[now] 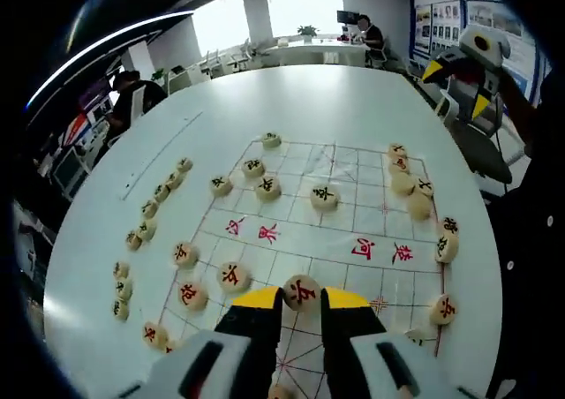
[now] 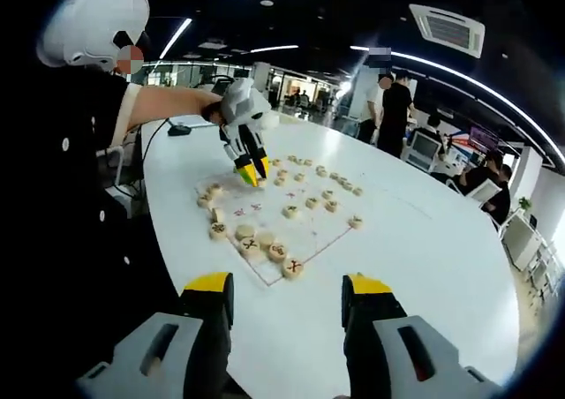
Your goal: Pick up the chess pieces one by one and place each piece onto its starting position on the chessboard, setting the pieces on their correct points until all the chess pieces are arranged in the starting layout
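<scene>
So in the left gripper view, the left gripper has its yellow-tipped jaws clamped on a round chess piece, pale wood with a red character on top, sitting low over the near half of the chessboard. The board is a thin white sheet with red grid lines and red characters across the middle, lying on a big white table. More pale discs sit scattered on the grid, some red-marked, some black, and a curved line of loose pieces runs off the board's left edge.

Right gripper view: the right gripper hangs over bare table near the board's corner, jaws wide apart, nothing in them. Across the board the left gripper points down at the sheet.
</scene>
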`<state>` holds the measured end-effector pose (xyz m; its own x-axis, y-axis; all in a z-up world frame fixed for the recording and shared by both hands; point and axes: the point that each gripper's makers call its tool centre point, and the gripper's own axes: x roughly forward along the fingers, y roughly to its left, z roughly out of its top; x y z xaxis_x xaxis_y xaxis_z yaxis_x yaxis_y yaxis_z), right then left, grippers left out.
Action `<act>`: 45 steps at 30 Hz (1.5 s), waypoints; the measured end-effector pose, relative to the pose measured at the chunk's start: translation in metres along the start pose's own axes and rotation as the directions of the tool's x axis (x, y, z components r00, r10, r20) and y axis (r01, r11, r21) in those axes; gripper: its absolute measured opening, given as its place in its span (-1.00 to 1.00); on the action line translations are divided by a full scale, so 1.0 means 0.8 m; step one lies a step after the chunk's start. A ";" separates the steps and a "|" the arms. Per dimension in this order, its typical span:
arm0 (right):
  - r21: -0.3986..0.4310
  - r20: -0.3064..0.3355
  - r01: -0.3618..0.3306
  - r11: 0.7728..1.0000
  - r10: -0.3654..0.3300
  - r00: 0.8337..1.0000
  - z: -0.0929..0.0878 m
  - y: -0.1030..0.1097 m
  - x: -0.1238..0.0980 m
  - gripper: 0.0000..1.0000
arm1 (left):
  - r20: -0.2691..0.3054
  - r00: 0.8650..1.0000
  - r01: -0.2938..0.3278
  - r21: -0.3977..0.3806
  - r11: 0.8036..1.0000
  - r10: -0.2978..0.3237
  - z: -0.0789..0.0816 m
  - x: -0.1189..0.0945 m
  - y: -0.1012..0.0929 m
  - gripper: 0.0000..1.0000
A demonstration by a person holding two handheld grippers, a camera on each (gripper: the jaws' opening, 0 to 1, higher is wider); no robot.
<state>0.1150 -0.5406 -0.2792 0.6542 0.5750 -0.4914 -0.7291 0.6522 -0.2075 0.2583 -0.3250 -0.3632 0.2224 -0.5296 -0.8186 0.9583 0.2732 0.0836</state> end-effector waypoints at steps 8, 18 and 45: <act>0.010 -0.001 0.005 1.000 -0.005 1.000 -0.003 -0.003 -0.001 -0.01 | -0.035 0.999 0.002 0.016 1.000 -0.001 -0.004 0.005 0.003 -0.60; 0.013 0.000 0.007 1.000 -0.007 1.000 -0.004 -0.003 -0.001 -0.01 | -0.024 1.000 0.001 0.055 0.998 0.000 -0.006 -0.009 -0.003 -0.37; -0.014 -0.007 -0.019 1.000 0.019 1.000 0.007 0.010 0.006 0.00 | 0.274 0.903 -0.245 -0.301 0.922 0.330 -0.126 -0.219 -0.108 -0.03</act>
<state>0.1129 -0.5301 -0.2786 0.6387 0.5836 -0.5014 -0.7441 0.6343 -0.2095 0.1182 -0.1748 -0.2840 0.5662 -0.6084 -0.5561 0.7746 0.6234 0.1066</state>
